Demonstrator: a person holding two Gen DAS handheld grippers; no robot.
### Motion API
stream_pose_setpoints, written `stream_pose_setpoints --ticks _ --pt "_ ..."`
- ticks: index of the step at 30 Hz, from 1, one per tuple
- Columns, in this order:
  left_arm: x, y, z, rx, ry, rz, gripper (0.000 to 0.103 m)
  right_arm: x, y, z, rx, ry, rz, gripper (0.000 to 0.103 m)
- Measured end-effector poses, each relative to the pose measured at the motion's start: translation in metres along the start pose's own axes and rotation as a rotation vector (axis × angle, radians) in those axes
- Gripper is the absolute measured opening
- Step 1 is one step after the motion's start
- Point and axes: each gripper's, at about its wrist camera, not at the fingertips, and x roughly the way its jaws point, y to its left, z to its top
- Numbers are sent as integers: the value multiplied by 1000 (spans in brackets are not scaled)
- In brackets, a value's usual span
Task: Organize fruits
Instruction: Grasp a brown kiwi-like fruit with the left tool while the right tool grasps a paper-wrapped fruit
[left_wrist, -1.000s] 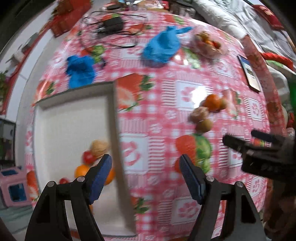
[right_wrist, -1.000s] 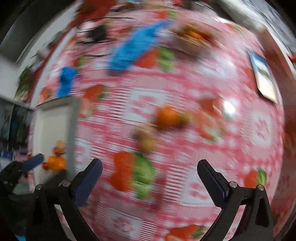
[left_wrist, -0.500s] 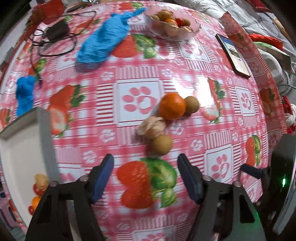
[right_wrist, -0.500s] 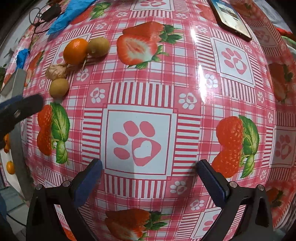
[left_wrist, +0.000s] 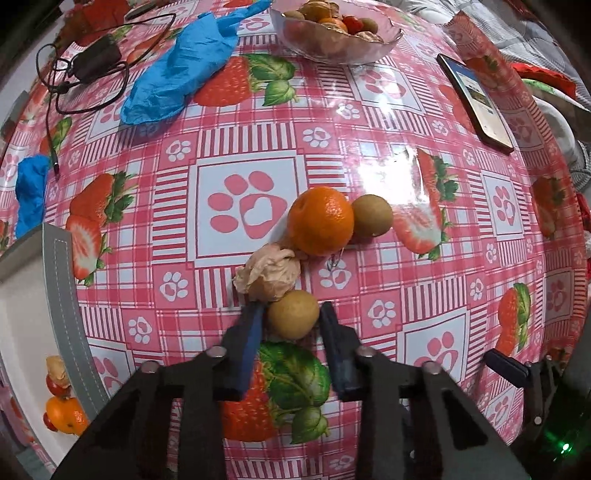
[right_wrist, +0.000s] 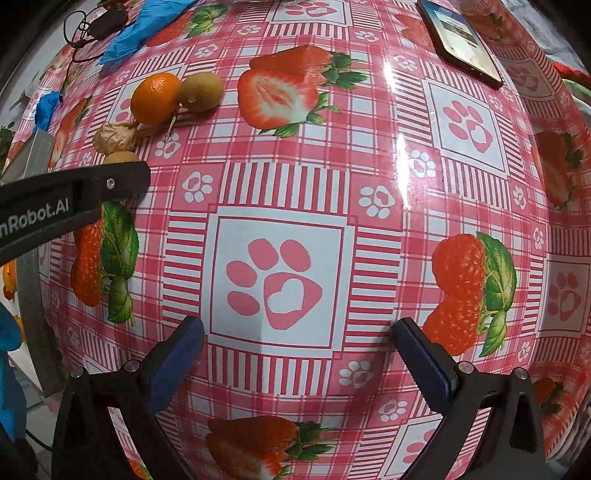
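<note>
- Left wrist view: small tan-yellow round fruit (left_wrist: 293, 319), smooth and matte, sits on the tablecloth (left_wrist: 369, 110), touching the papery beige husked fruit (left_wrist: 269, 274) just behind it.
- The orange (left_wrist: 320, 220) lies beyond the husked fruit, a brown-green fruit (left_wrist: 372, 216) touching its right.
- Left gripper (left_wrist: 291, 314) points straight down; jaws have just been closing, pads now pressed on both sides of the tan fruit.
- Right gripper (right_wrist: 297, 334) hangs well right of the orange, jaws spread wide over bare cloth.
</note>
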Motion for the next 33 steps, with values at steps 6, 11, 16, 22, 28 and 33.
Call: stream_pose_setpoints --ticks 6,11,16,22,28,33 --pt "0 -6 1 5 -1 -7 30 1 0 2 -7 0 -2 103" --pt "-7 16 -21 -1 11 -15 30 -1 1 2 -11 -12 -7 103" --pt "-12 44 -49 -20 31 0 30 0 3 -1 -18 -24 -10 103" --pt "-14 67 -71 -51 44 17 30 -3 2 28 9 27 87 103" --pt "-16 73 -79 -54 39 -3 30 -26 13 69 22 -86 173 103" --pt "-27 66 -83 -43 22 -13 30 -38 35 88 -16 -111 233 103"
